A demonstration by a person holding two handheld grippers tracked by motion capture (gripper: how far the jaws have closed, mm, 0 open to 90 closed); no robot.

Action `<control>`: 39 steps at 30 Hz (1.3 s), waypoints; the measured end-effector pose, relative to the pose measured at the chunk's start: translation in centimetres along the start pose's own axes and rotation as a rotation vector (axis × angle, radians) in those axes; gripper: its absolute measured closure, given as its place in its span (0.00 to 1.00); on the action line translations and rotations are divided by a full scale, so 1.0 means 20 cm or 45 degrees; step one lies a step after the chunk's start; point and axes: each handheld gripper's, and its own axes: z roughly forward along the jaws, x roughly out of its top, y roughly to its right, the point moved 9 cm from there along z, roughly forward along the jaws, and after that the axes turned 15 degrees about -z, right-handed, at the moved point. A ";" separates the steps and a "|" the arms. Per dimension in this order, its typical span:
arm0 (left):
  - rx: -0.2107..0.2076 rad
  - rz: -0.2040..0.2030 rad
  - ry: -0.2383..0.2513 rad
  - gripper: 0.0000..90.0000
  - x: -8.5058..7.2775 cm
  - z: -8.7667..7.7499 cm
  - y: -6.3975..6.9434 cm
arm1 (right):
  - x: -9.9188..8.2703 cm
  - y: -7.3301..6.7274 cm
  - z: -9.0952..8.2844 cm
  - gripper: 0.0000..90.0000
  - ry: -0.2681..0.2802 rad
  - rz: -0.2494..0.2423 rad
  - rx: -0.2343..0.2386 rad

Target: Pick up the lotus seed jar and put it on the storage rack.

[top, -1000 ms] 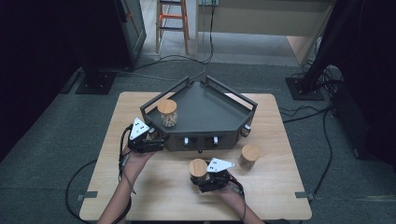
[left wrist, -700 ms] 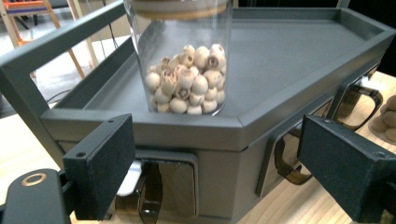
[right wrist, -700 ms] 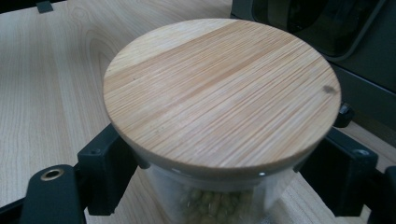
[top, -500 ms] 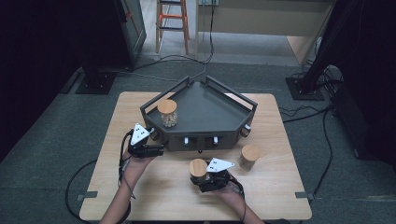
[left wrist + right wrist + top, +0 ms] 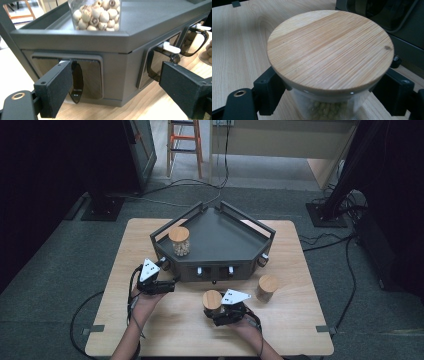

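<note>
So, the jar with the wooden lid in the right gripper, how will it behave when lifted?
The jar has clear, smooth walls, probably glass, so it may slip and could break if dropped. It is full of small beans, so likely heavy for its size. The wooden lid just sits on top; tilting might loosen it.

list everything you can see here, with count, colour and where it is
table: 1, light wood, centre
tray stand: 1, dark grey, five-sided, back half of table
jars: 3, clear with wooden lids; one with pale round pieces on the tray, one between the right gripper's jaws, one right of it
ladder: 1, orange, floor behind
cables: several, black, floor
left gripper: 1, black, open, at tray's front left
right gripper: 1, black, around jar
</note>
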 end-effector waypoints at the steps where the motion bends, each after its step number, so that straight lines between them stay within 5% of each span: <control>1: -0.002 -0.007 0.002 0.13 0.00 0.00 0.00 | 0.00 0.00 0.00 0.20 0.000 0.000 0.000; 11: 0.010 0.019 0.001 0.13 -0.05 -0.03 0.00 | 0.00 0.00 0.00 0.20 0.000 -0.002 -0.001; 39: 0.012 -0.017 -0.008 0.13 -0.21 -0.07 -0.01 | 0.00 0.00 0.00 0.20 -0.002 -0.003 -0.001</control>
